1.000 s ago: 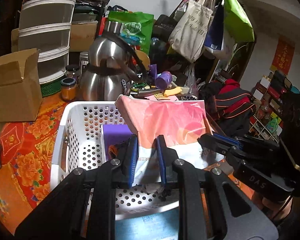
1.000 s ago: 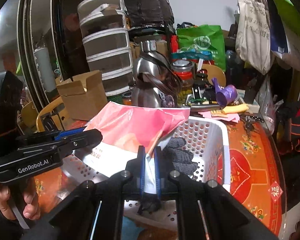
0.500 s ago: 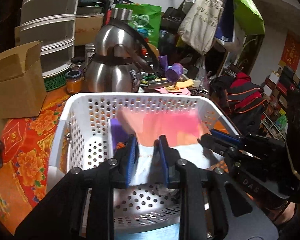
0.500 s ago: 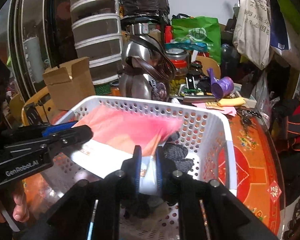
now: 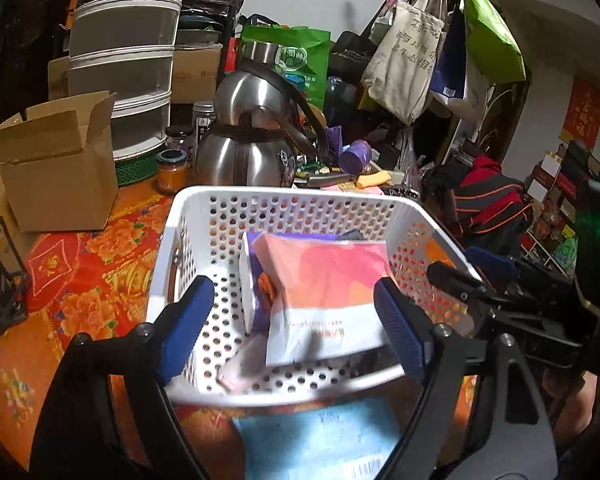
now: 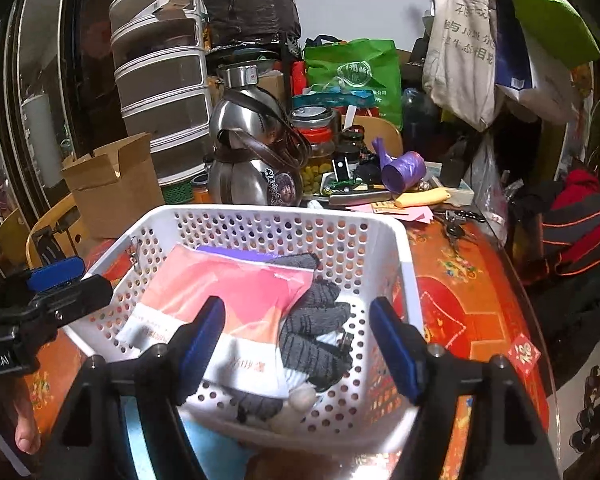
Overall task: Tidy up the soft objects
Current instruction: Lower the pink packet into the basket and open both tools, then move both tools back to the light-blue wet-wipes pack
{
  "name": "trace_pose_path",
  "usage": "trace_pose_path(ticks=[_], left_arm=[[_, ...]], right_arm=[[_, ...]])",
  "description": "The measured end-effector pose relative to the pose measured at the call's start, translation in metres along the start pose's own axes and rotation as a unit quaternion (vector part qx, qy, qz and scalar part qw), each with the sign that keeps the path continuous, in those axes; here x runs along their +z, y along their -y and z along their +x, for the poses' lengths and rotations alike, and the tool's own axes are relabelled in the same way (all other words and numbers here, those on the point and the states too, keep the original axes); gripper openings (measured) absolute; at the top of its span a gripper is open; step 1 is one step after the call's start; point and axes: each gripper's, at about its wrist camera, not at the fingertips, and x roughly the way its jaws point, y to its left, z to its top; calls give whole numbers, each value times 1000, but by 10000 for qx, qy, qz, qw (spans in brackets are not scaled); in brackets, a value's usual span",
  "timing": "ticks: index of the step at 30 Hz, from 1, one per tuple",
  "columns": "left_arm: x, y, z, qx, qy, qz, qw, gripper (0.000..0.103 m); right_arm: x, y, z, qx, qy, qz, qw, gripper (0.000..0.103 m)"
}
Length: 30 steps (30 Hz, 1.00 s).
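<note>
A pink, orange and white soft packet (image 5: 324,296) lies flat inside the white perforated basket (image 5: 204,208); it also shows in the right wrist view (image 6: 224,296), in the basket (image 6: 396,240). It lies over a purple packet (image 5: 256,276). Dark grey knit gloves (image 6: 316,328) lie beside it. My left gripper (image 5: 296,328) is open and empty above the basket's near rim. My right gripper (image 6: 296,340) is open and empty over the basket's near side. A light blue packet (image 5: 320,436) lies on the table in front of the basket.
The basket stands on an orange floral tablecloth (image 5: 80,264). Behind it are a steel kettle (image 5: 252,136), a cardboard box (image 5: 56,168), stacked plastic drawers (image 5: 124,64), jars, a purple bag roll (image 6: 404,168) and hanging tote bags (image 5: 404,56).
Both grippers held the pink packet and lowered it into the basket. Both have opened and let it go; it now lies flat inside.
</note>
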Motion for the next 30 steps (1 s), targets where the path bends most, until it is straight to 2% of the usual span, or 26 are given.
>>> trace_pose_path(ticks=[5, 11, 17, 22, 25, 30], left_arm=[[-19, -5, -27, -64, 107, -29, 9999, 80], [-36, -11, -53, -123, 125, 61, 9998, 80], [-68, -22, -80, -93, 235, 19, 9997, 81], [-98, -28, -94, 89, 132, 77, 9998, 81], [-117, -33, -107, 69, 107, 1, 9999, 81], [-152, -40, -116, 344, -112, -59, 9993, 84]], right_arm=[[-15, -9, -24, 106, 70, -46, 9999, 74], [-26, -13, -49, -9, 279, -127, 9995, 74], [-43, -12, -66, 53, 417, 49, 9991, 75], [-71, -16, -75, 32, 344, 61, 9994, 75], [-93, -15, -82, 132, 271, 192, 9994, 75], [-136, -15, -87, 215, -130, 330, 9991, 75]])
